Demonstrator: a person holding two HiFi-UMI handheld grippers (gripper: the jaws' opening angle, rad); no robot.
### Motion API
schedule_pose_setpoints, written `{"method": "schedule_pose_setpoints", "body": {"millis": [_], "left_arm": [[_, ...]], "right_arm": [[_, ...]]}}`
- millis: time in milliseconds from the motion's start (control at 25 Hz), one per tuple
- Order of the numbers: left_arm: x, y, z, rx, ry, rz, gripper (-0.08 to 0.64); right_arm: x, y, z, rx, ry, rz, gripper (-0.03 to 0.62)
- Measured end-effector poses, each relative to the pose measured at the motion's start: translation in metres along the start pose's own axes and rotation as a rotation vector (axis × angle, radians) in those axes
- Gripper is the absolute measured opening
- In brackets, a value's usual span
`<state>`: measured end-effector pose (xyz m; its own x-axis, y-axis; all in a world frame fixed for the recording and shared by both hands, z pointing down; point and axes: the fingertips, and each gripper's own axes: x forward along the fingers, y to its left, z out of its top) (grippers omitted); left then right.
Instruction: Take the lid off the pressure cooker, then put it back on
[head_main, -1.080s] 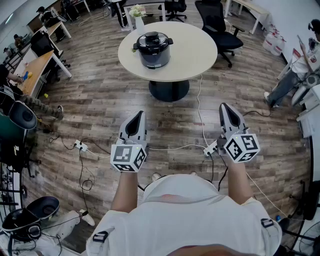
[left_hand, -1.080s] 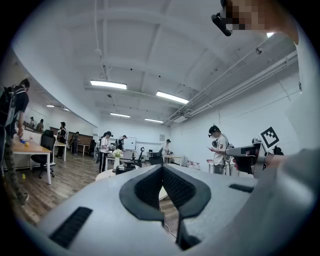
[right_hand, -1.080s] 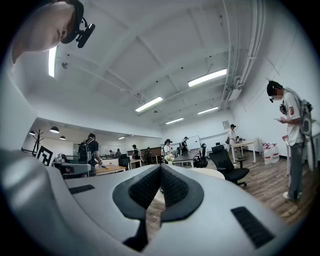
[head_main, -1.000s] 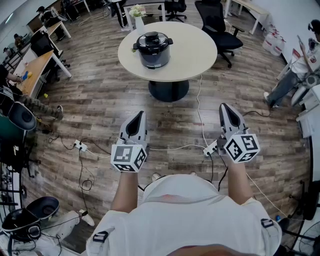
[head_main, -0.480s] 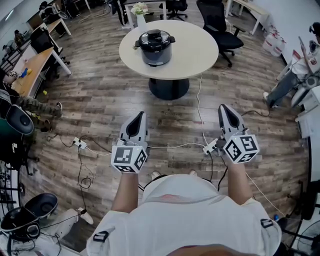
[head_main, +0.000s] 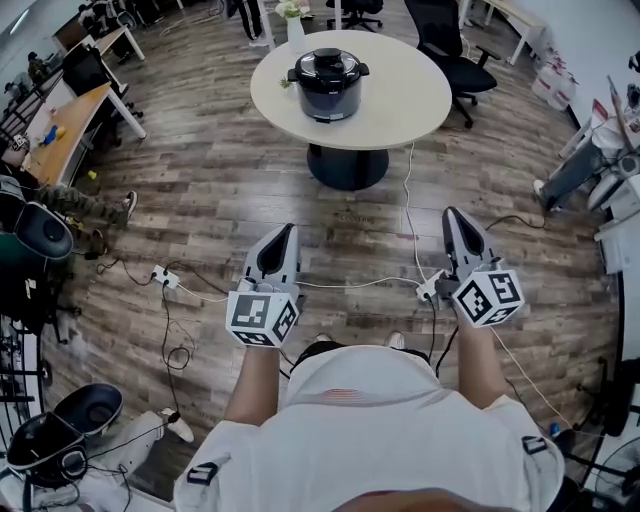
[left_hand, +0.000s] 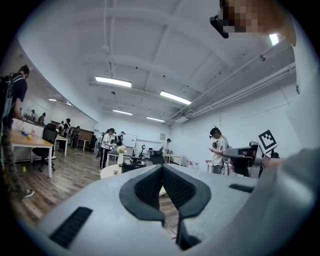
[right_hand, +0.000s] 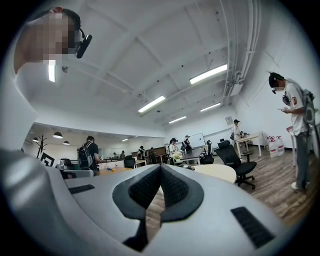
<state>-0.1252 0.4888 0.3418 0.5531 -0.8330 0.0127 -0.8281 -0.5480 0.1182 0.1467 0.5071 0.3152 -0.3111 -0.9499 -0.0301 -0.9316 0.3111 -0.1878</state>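
Open office with wood-plank floor (head_main: 200, 190). Round cream table (head_main: 400, 105) at upper centre of the head view, bearing the squat black pressure cooker (head_main: 328, 85), dark lid (head_main: 328, 60) in place. Low in the frame, well apart from it: left gripper (head_main: 286, 235) and right gripper (head_main: 452, 216), both closed on nothing. Best done by closing in squarely, avoiding the white floor cable (head_main: 407, 215), and opening the jaws before reaching the lid.

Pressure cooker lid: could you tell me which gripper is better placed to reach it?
Left, marginally: the left gripper lines up nearer the lid than the right gripper; both are shut and far from the table.
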Motion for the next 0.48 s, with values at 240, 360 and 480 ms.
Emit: {"method": "schedule_pose_setpoints", "body": {"millis": [240,360,480], "left_arm": [[-0.01,0.046,-0.013,-0.046,0.02,-0.018,0.005],[-0.003,0.059,-0.015,-0.06,0.022,-0.035,0.005],[0.013,0.07,-0.012,-0.052,0.011,-0.043,0.005]], "right_arm": [[0.032,0.041,-0.02,0.007,0.011,0.023,0.0],[0.045,0.041,-0.028,-0.006,0.051,-0.007,0.0],[0.064,0.034,-0.027,0.006,0.063,-0.012,0.0]]}}
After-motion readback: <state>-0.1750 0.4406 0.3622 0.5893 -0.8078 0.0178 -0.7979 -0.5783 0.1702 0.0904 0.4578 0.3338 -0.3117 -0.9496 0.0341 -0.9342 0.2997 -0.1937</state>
